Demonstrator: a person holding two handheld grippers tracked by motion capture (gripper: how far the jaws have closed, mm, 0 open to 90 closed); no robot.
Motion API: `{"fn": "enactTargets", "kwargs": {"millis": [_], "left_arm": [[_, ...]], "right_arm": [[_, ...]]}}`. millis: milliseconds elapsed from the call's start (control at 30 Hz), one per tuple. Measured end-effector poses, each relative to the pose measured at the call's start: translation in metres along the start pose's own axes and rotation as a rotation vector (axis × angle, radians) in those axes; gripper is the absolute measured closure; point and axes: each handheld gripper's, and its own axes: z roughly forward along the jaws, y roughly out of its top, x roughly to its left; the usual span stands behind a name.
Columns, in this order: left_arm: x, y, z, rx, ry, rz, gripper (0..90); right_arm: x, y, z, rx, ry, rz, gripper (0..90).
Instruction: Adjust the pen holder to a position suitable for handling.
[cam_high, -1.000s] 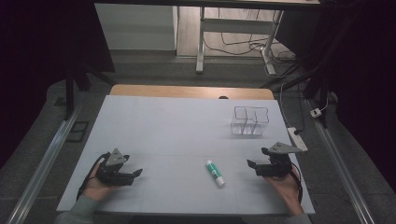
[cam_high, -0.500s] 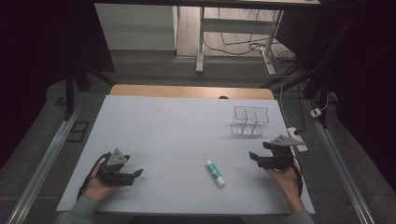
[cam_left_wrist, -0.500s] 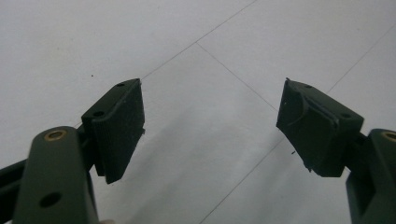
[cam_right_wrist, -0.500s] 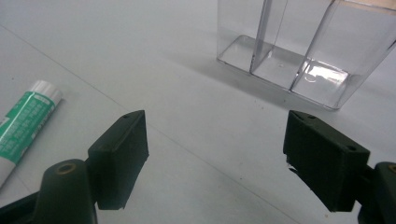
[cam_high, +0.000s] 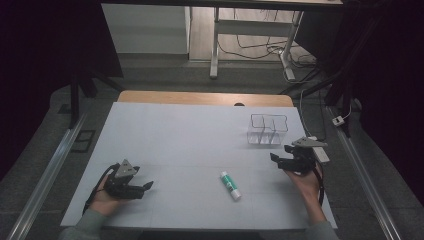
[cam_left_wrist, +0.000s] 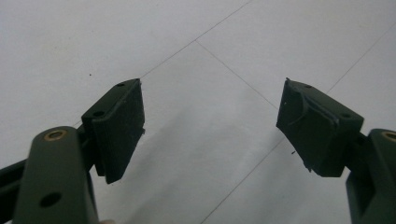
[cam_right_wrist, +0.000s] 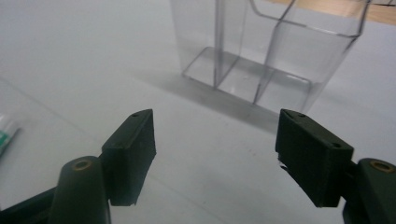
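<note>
Right hand-held gripper (cam_high: 281, 159) hovering just in front of clear divided organizer (cam_high: 268, 129), jaws apart with nothing between, though just been closing a little. Left hand-held gripper (cam_high: 143, 188) resting low on white surface (cam_high: 175, 135), jaws wide apart, empty. Green-and-white glue stick (cam_high: 230, 185) lying flat between both, well apart from each. Likely risk: nudging the light organizer and sliding or tipping it; or pinching the round stick off-centre and rolling it away. Wooden edge beyond the surface, dim room, desk legs and cables behind.
</note>
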Motion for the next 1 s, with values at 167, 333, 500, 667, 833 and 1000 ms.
{"fn": "enactTargets", "kwargs": {"millis": [167, 333, 500, 667, 833, 1000], "left_arm": [[0.0, 0.0, 0.0, 0.002, -0.002, 0.0, 23.2], [0.0, 0.0, 0.001, 0.004, -0.004, 0.004, 23.2], [0.0, 0.0, 0.001, 0.006, -0.005, 0.006, 23.2], [0.0, 0.0, 0.001, 0.008, -0.006, 0.008, 23.2], [0.0, 0.0, 0.001, 0.008, -0.005, 0.009, 23.2], [0.0, 0.0, 0.001, 0.011, -0.003, 0.011, 23.2]], "right_arm": [[-0.009, 0.003, 0.005, 0.0, -0.028, 0.015, 35.5], [-0.017, 0.003, 0.009, 0.008, -0.029, 0.033, 42.4], [-0.028, 0.007, 0.012, 0.031, -0.048, 0.048, 52.7], [-0.037, 0.006, 0.017, 0.037, -0.075, 0.066, 70.1], [-0.045, 0.008, 0.023, 0.062, -0.104, 0.08, 89.3], [-0.056, 0.012, 0.028, 0.061, -0.147, 0.103, 89.5]]}}
